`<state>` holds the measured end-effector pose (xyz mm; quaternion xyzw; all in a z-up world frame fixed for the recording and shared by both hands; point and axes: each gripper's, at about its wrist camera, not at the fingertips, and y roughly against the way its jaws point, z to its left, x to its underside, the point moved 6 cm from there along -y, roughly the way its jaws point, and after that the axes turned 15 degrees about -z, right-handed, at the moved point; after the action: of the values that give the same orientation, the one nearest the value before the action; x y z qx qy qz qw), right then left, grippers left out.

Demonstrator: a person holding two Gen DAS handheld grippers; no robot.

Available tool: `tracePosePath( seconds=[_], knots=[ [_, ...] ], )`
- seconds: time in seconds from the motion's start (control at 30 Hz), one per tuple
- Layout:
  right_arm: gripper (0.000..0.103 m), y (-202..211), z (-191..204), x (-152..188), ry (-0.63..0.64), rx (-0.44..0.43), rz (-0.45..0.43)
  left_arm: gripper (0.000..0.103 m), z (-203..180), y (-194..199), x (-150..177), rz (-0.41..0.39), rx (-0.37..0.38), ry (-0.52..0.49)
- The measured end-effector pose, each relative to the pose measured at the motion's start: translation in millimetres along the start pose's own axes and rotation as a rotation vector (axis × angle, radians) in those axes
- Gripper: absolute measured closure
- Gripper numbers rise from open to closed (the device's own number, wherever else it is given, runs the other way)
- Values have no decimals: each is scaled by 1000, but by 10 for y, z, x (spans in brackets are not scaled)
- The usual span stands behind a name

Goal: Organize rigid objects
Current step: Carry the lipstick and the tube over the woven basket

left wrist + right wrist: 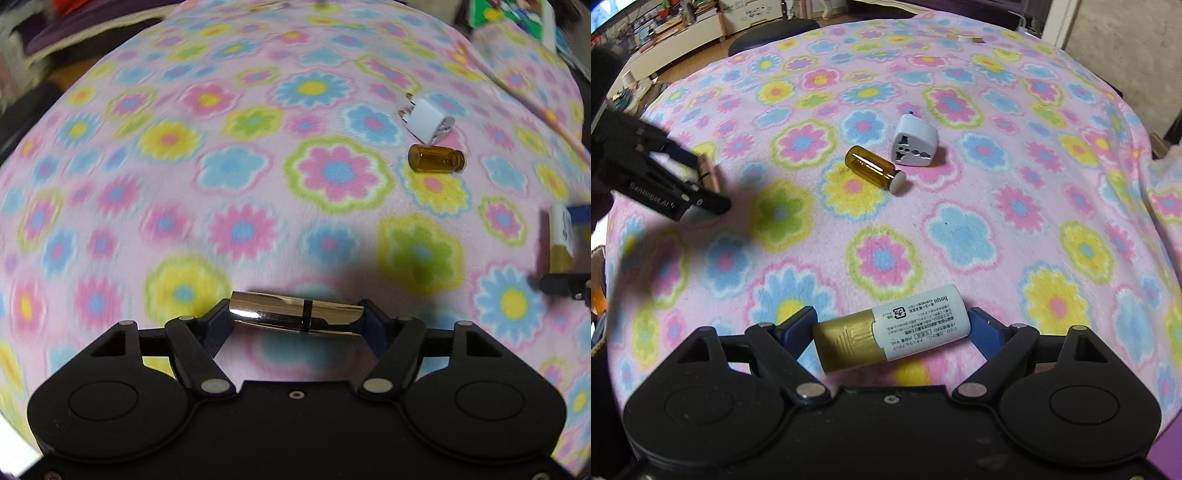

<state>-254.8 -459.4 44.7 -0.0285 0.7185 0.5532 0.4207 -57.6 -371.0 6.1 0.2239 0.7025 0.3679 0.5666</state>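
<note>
Left gripper (295, 319) clamped end to end on chrome tube (295, 314), right gripper (892, 326) clenched on white-and-gold tube (892, 326) marked "hoyu", amber vial (873, 166) and white plug adapter (915, 140) lying ahead on floral blanket (960, 236), "GenRobot.AI" read on left gripper.

Left gripper (297, 318) jaws clamped; right gripper (892, 325) jaws clamped, both angled down.

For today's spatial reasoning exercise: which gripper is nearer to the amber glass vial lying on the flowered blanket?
Left, though only slightly, as far as can be judged. The left gripper, holding a shiny metal tube, sits beside the amber glass vial; the right gripper, with a white-and-gold tube between its fingers, is further off.
</note>
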Motion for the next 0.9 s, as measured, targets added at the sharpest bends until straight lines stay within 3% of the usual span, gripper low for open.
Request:
tracePosePath(
  seconds=[0.17, 0.3, 0.47, 0.67, 0.8, 0.9],
  knots=[
    [15, 19, 133, -78, -62, 12, 19, 36, 179, 307, 172, 6, -43, 158],
    [15, 18, 532, -214, -72, -39, 16, 36, 479, 648, 448, 5, -118, 312],
    [15, 31, 1463, -356, -9, -177, 16, 36, 1013, 1297, 1002, -17, -297, 483],
    [15, 13, 2777, -335, 18, -363, 73, 36, 1504, 1959, 1926, -24, -523, 704],
    [15, -95, 3584, -172, 54, -408, 126, 36, 1702, 2141, 2509, 6, -622, 808],
    [15, -194, 4099, 19, 106, -416, 169, 36, 1793, 2145, 2809, 32, -642, 866]
  ],
)
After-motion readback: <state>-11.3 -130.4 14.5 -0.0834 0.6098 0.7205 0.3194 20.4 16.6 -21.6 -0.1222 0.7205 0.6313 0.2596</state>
